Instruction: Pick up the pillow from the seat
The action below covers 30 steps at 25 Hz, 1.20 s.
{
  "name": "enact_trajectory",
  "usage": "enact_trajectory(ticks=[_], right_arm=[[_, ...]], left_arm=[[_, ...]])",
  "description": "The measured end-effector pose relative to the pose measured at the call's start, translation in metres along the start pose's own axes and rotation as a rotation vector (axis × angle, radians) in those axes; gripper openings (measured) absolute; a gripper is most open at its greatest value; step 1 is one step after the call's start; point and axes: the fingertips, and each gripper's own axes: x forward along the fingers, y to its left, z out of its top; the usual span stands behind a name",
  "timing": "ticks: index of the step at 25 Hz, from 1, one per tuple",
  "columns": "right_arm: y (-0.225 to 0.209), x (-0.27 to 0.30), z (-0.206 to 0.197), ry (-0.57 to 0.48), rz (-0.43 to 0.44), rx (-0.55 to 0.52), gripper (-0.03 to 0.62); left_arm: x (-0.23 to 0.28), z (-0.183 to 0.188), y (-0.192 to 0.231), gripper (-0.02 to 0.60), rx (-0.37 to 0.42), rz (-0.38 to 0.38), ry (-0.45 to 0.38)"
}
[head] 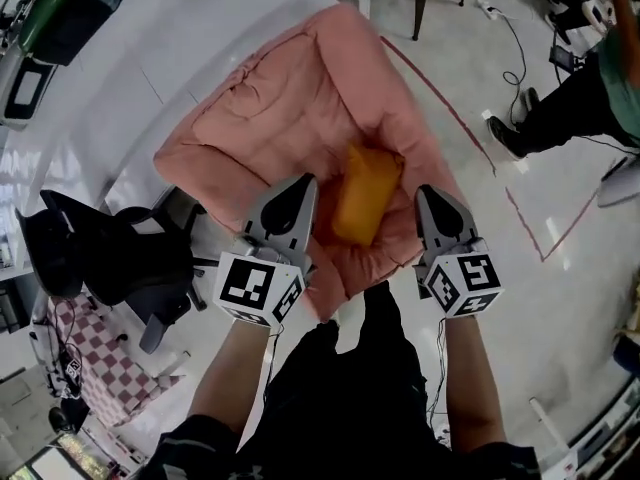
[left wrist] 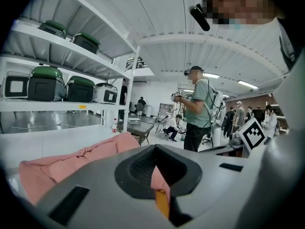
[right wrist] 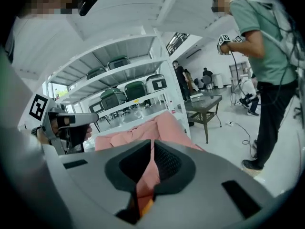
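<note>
The soft orange pillow lies in the hollow of the pink quilted seat, towards the seat's near edge, with nothing gripping it. The left gripper hangs just beside the pillow's left flank and the right gripper just beside its right, so the pillow sits between them. The head view does not show whether either gripper touches it. Both pairs of jaws are clenched tip to tip and hold nothing. In each gripper view a sliver of orange and pink fabric shows through the slot below the closed tips.

Each gripper carries a white cube printed with black square markers, the left cube and the right cube both facing up towards the head camera. Bare forearms in dark sleeves run back from them.

To the left of the seat stands a black chair-like frame, with a red-and-white chequered cloth below it. A red tape line crosses the pale floor on the right.

Behind the seat are white metal shelves loaded with grey boxes with green lids. A small yellow tag on one shelf edge is too small to read. A person in a green shirt stands near a dark low table.
</note>
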Motion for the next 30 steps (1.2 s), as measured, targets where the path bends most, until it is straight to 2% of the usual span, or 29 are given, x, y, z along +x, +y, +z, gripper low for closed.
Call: enact_trajectory(ticks=[9, 12, 22, 30], right_arm=[[-0.051, 0.052, -0.086, 0.093, 0.034, 0.113, 0.010], [-0.064, 0.066, -0.117, 0.130, 0.031, 0.154, 0.066], [-0.101, 0.116, -0.226, 0.265, 0.019, 0.287, 0.126], [-0.125, 0.152, -0.296, 0.341, 0.000, 0.362, 0.183]], left_arm=[[0.055, -0.073, -0.001, 0.000, 0.008, -0.025, 0.123], [0.067, -0.095, -0.002, 0.000, -0.006, -0.035, 0.144], [0.114, -0.167, 0.003, 0.000, -0.044, -0.041, 0.241], [0.137, -0.209, 0.019, 0.000, -0.064, -0.017, 0.287]])
